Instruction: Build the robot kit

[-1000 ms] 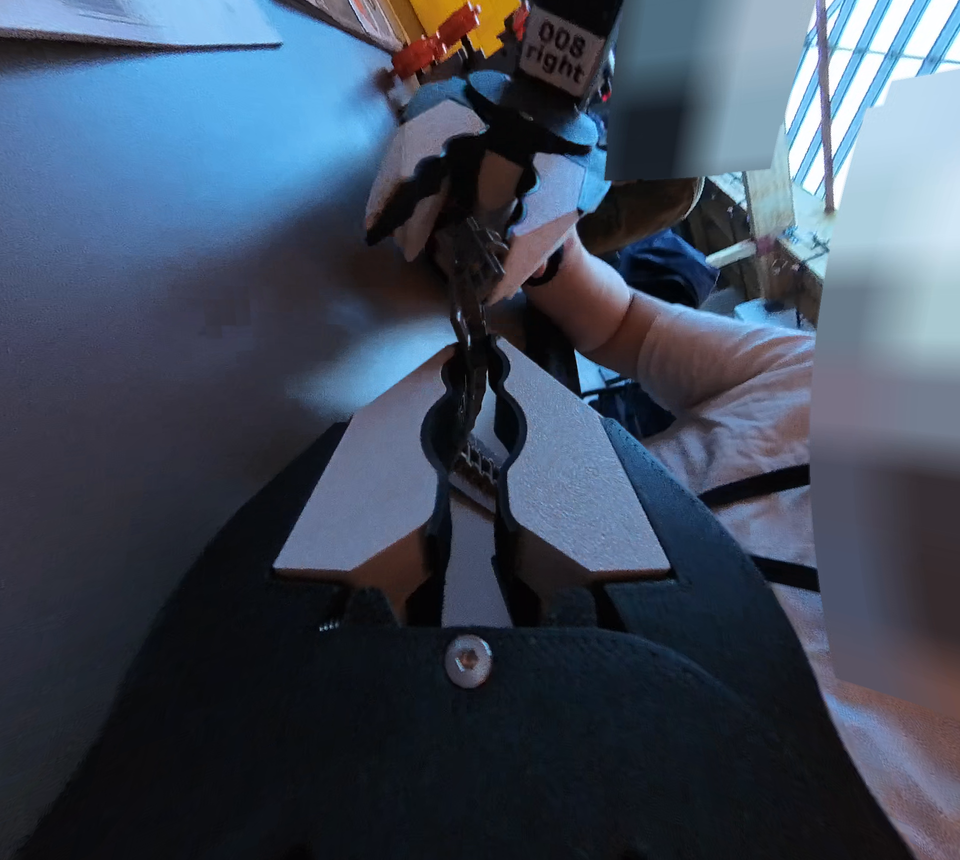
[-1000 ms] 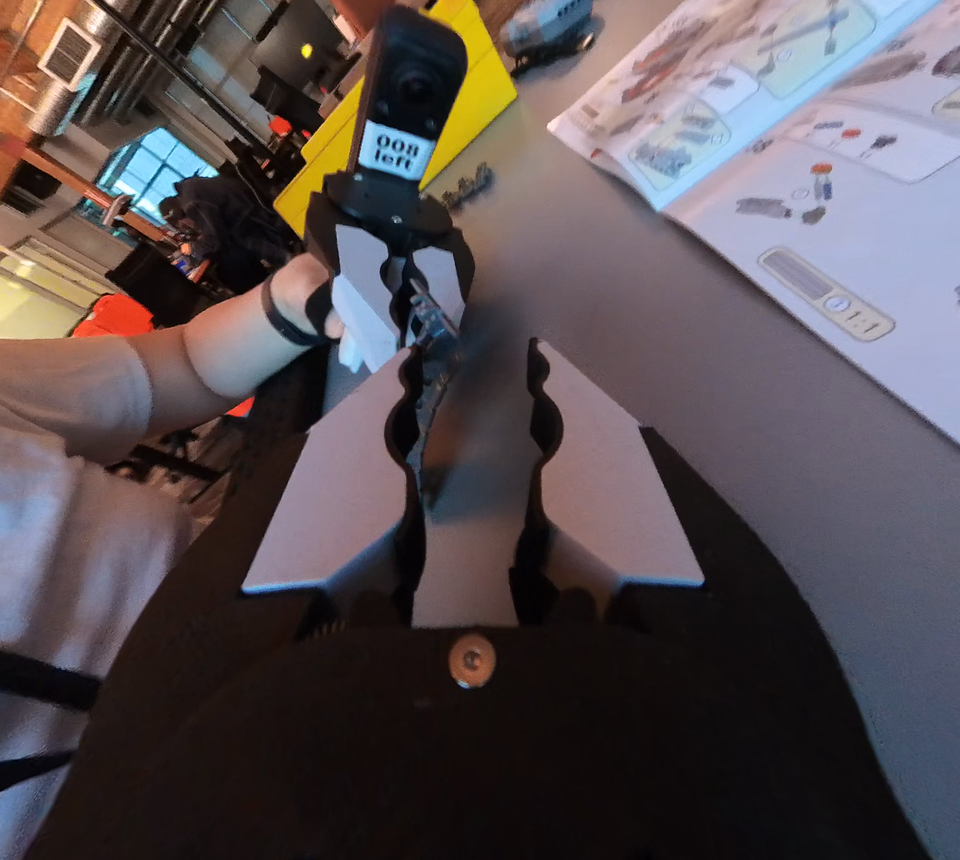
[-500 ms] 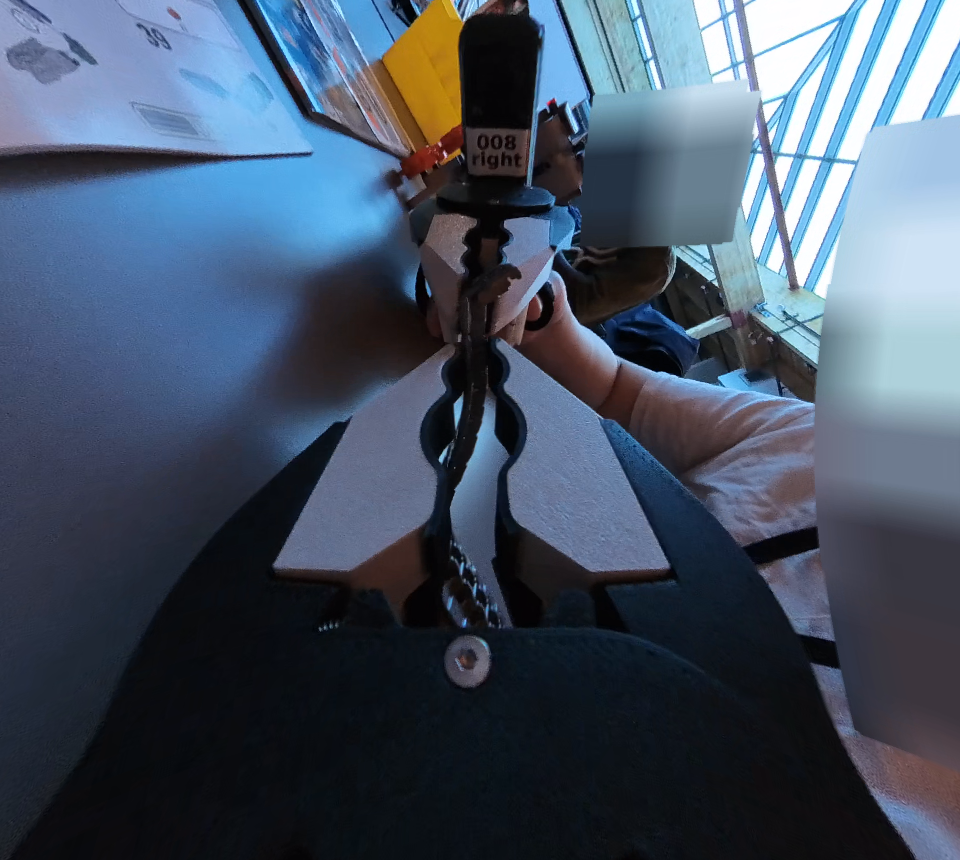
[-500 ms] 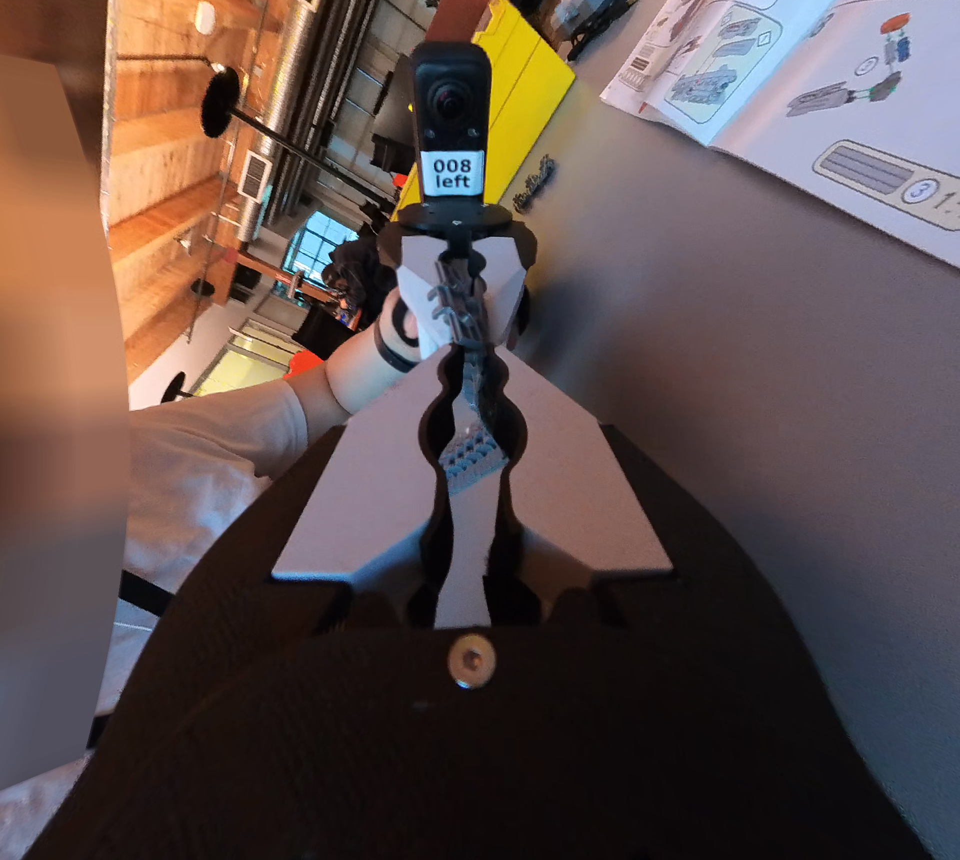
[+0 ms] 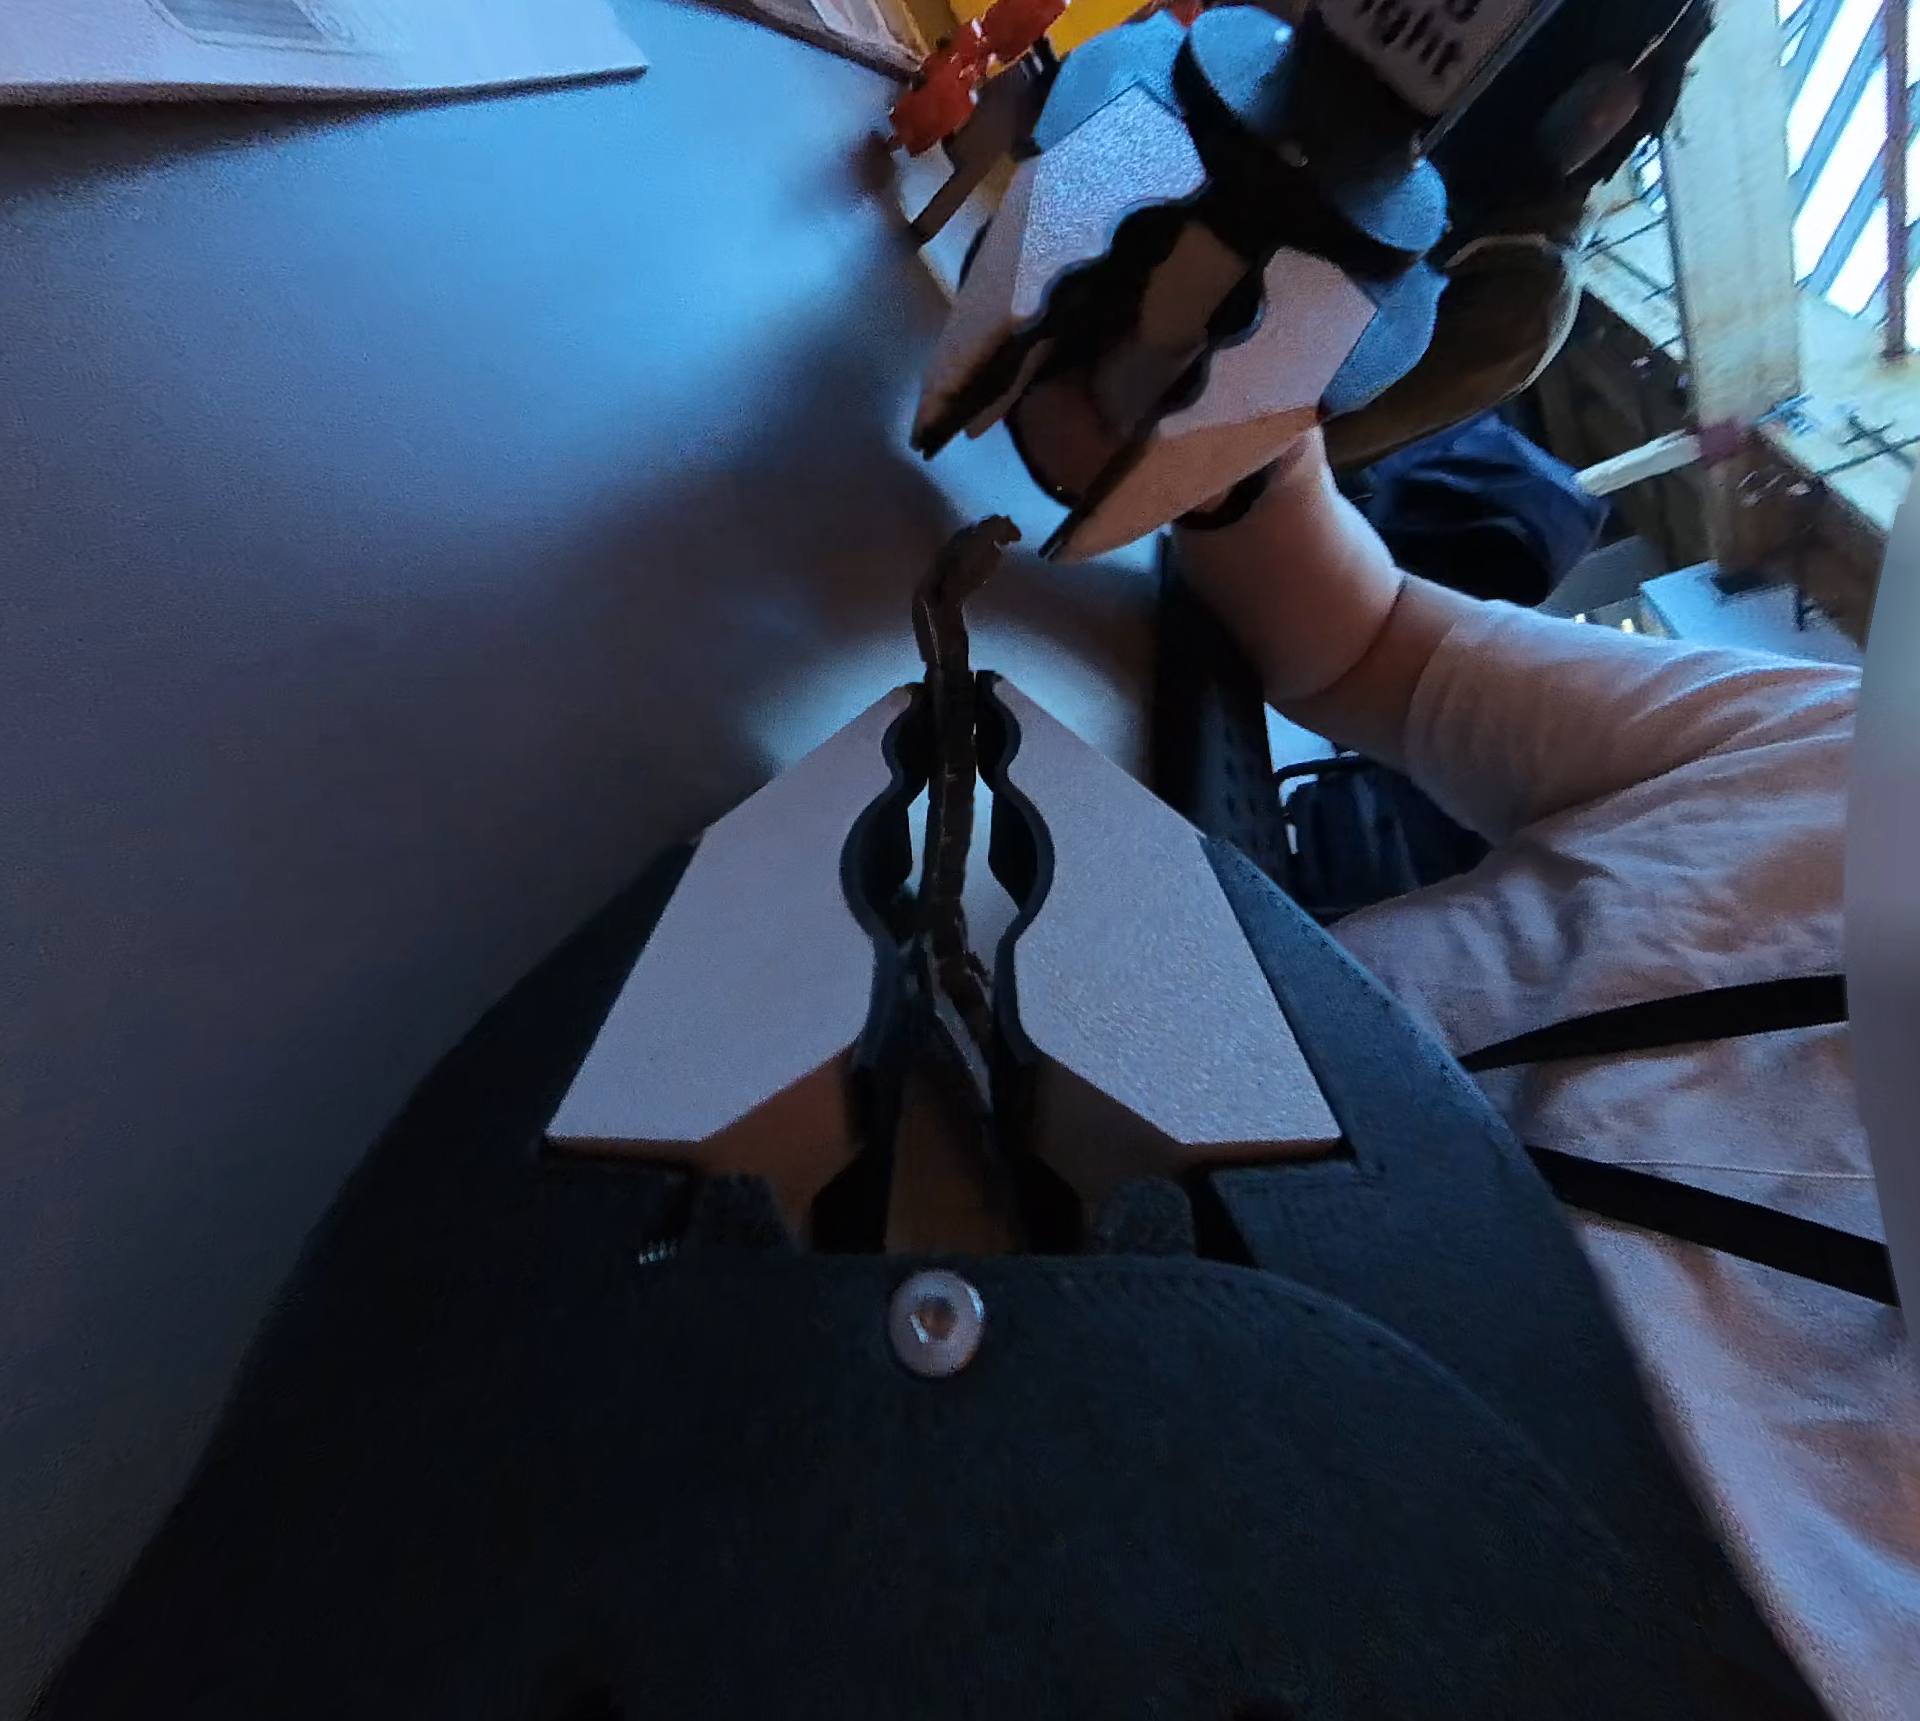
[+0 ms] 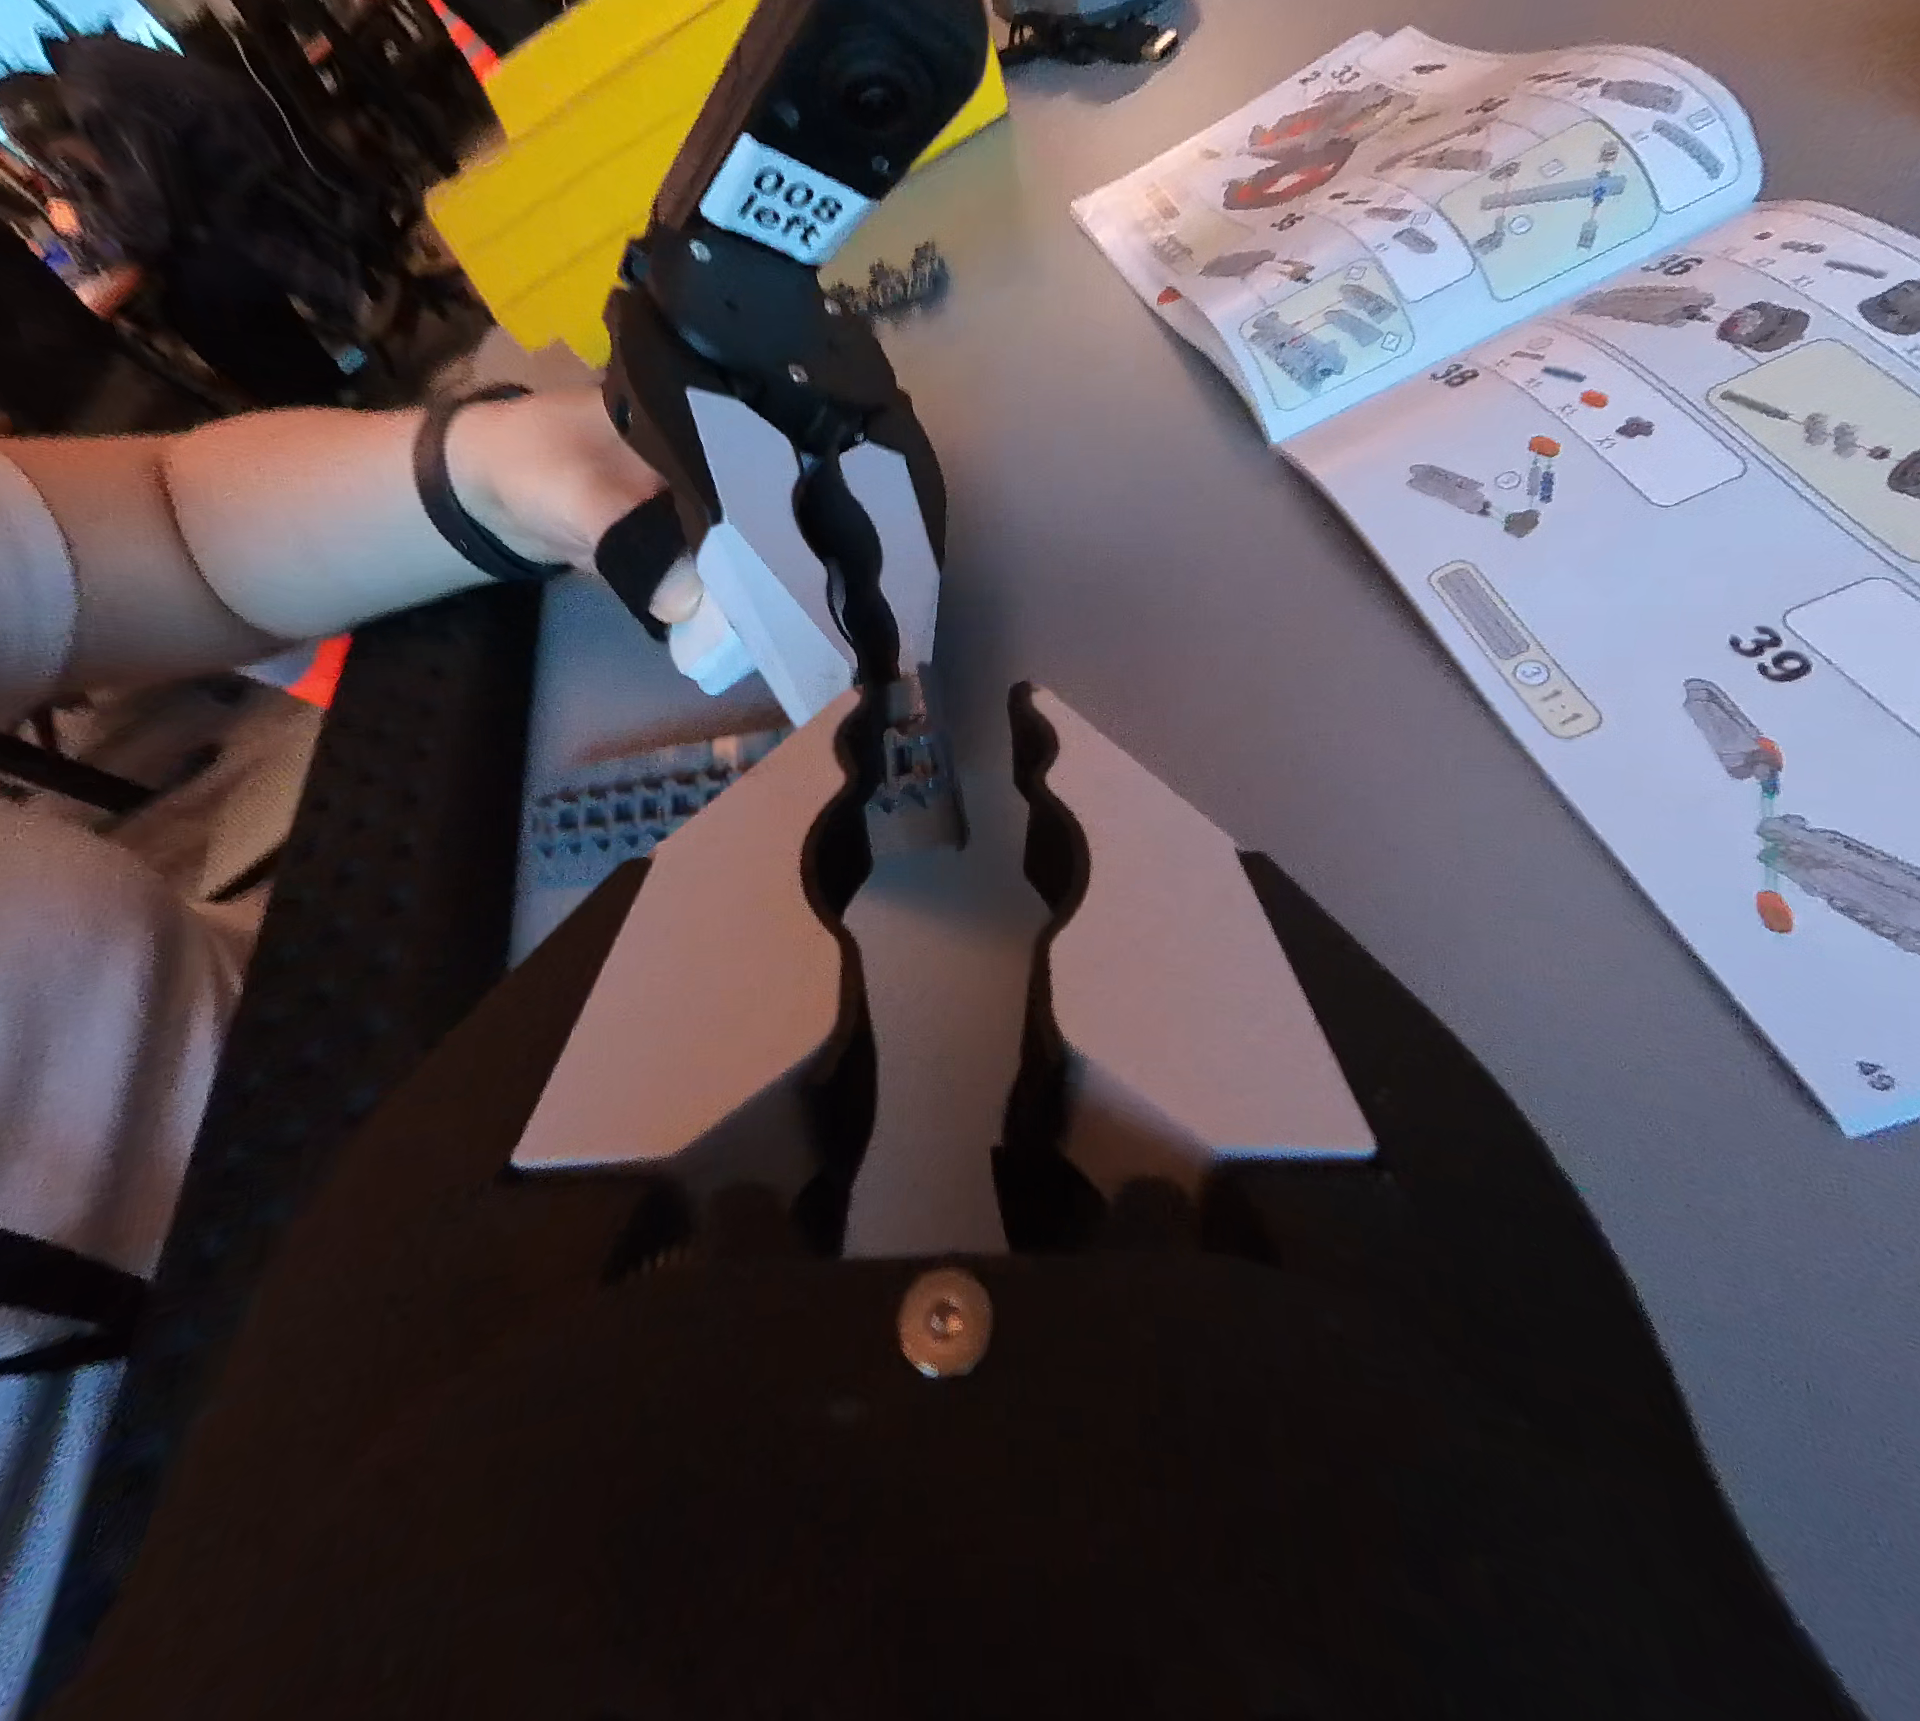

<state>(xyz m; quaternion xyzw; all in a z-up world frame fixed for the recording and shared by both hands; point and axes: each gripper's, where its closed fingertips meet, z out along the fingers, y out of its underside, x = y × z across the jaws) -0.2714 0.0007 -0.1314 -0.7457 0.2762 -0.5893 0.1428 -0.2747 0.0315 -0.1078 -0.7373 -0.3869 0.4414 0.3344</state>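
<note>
Grips a thin, dark, toothed strip (image 5: 943,632) in the left gripper (image 5: 951,695), jaws clenched on its lower part. Shows it at centre frame in the left wrist view, standing out past the fingertips, knobbly along its length and bent over at the free top end. Shows it again at centre in the right wrist view (image 6: 914,757), grey and studded, below the left gripper (image 6: 894,674) and above the table (image 6: 1247,549).

Leaves the right gripper (image 6: 935,700) with jaws parted and nothing between them. Places it upper right of centre in the left wrist view (image 5: 987,497), tilted, its nearer fingertip just beside the strip's bent end but apart from it.

Finds bare grey tabletop across the middle and lower right of the right wrist view. Finds an open booklet (image 6: 1558,424) at right, a yellow bin (image 6: 623,144) at upper left with small dark parts (image 6: 894,279) near it, and a grey toothed piece (image 6: 623,814) lying flat at centre left, near the table edge. Catches red pieces (image 5: 977,50) at upper centre of the left wrist view, beside the bin.

Differs from half a second ago: then clamped the strip at both ends, grippers nose to nose; now lets go on the right, swung aside and tilted.
</note>
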